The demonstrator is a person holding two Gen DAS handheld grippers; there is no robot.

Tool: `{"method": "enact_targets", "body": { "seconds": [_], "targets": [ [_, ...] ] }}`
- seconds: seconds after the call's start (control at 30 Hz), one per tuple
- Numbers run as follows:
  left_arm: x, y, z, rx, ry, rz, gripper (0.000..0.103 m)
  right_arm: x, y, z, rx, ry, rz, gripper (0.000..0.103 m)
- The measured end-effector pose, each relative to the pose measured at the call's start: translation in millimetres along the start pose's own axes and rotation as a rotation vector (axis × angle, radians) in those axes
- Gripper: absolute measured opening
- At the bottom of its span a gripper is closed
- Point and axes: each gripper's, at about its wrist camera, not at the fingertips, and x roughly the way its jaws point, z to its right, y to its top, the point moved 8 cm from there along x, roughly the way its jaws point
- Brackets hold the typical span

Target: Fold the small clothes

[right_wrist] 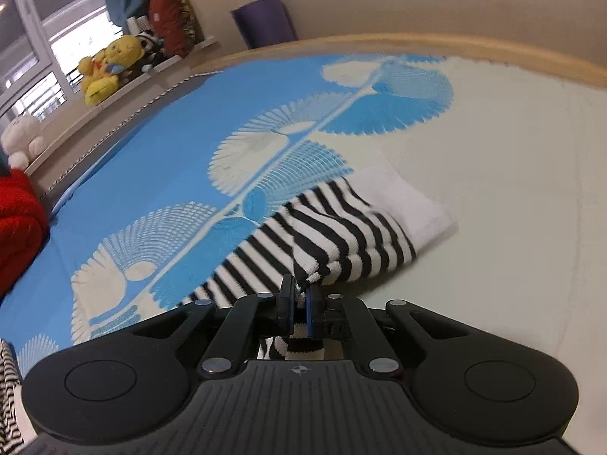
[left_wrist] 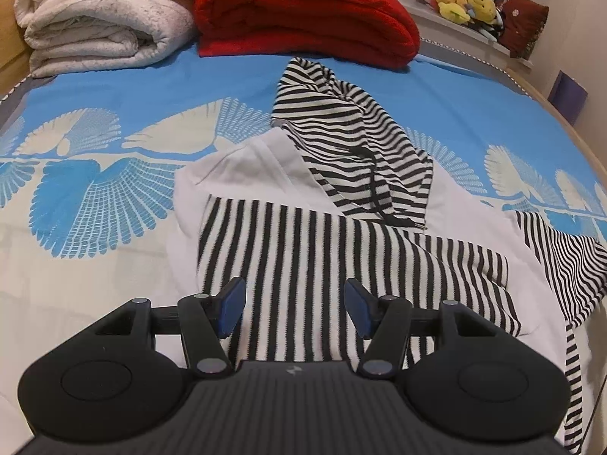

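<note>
A small black-and-white striped hooded top lies on the bed, its hood pointing away and one striped sleeve folded across its white body. My left gripper is open and empty just above the folded sleeve. My right gripper is shut on the other striped sleeve, whose white cuff lies ahead on the sheet.
The bed has a blue and white fan-patterned sheet. A folded white quilt and a red blanket lie at its far end. Plush toys sit on the window ledge. A wooden bed edge runs along the right.
</note>
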Motion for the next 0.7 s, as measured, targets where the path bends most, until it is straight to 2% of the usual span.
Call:
{"method": "enact_targets", "body": {
  "seconds": [0.13,0.27,0.33,0.43,0.53,0.6,0.7],
  "targets": [
    [-3.7,2.9,-10.6,-0.018,0.002,0.006,0.063,-25.9,5.7,-41.2,-0.194,-0.015,0.071,0.004],
    [-9.5,8.4,-23.7,-0.041,-0.001,0.019,0.063,-70.1,1.3,-103.2,-0.37,0.068,0.156,0.004],
    [-12.8,11.1,-34.7,-0.058,0.004,0.025,0.063,-100.5,-9.6,-143.7,-0.462,0.152,0.187,0.004],
    [-17.7,15.1,-54.0,-0.098,0.008,0.033,0.063,-157.7,-41.5,-210.8,-0.625,0.35,0.225,0.004],
    [-23.2,17.5,-77.1,-0.147,0.016,0.042,0.063,-214.2,-101.2,-263.8,-0.761,0.605,0.131,0.005],
    [-25.4,19.0,-91.2,-0.181,0.022,0.045,0.063,-239.8,-152.4,-281.6,-0.833,0.735,-0.04,0.005],
    [-27.1,19.7,-107.3,-0.214,0.033,0.043,0.063,-251.2,-201.7,-279.4,-0.825,0.731,-0.251,0.005]
  ]
}}
